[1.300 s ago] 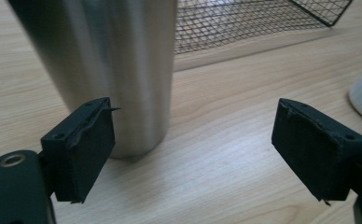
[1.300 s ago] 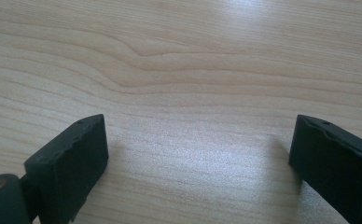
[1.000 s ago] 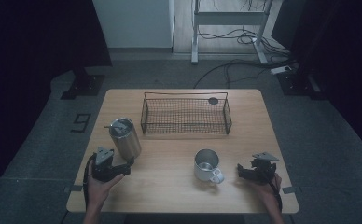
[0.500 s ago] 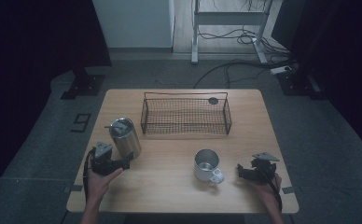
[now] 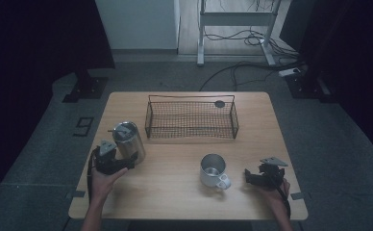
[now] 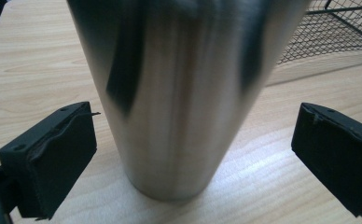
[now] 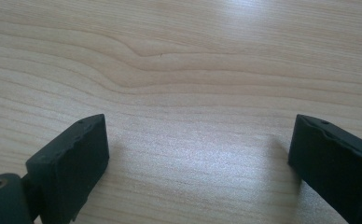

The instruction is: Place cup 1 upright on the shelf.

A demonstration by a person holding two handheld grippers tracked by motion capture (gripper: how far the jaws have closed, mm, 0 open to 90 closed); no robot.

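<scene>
Left gripper (image 6: 188, 154): fingers (image 6: 53, 158) spread wide, just been opening. Steel tumbler (image 6: 179, 93) stands between them, clear gap on both sides, pads not touching it, nothing gripped. In the high view the left gripper (image 5: 111, 159) sits just beside the tumbler (image 5: 128, 140) at the near-left of the tabletop (image 5: 175, 202).

Tumbler: brushed stainless, tapered, narrower at the base, upright on its base. Blurred dark and light vertical reflections on the wall. Lid on top with a small tab, seen from above.

Right gripper (image 7: 198, 158): fingers (image 7: 72, 158) apart, bare wood between them, holding nothing. In the high view the right gripper (image 5: 264, 175) rests near the right edge of the tabletop, just right of the metal mug (image 5: 212, 169). The mug is upright, open top, handle toward the near right, not touched.

Wire basket (image 5: 192, 119) sits mid-tabletop toward the far side, right of the tumbler and apart from it. Small dark round object (image 5: 219, 103) at its far right corner; can't tell what it is.
</scene>
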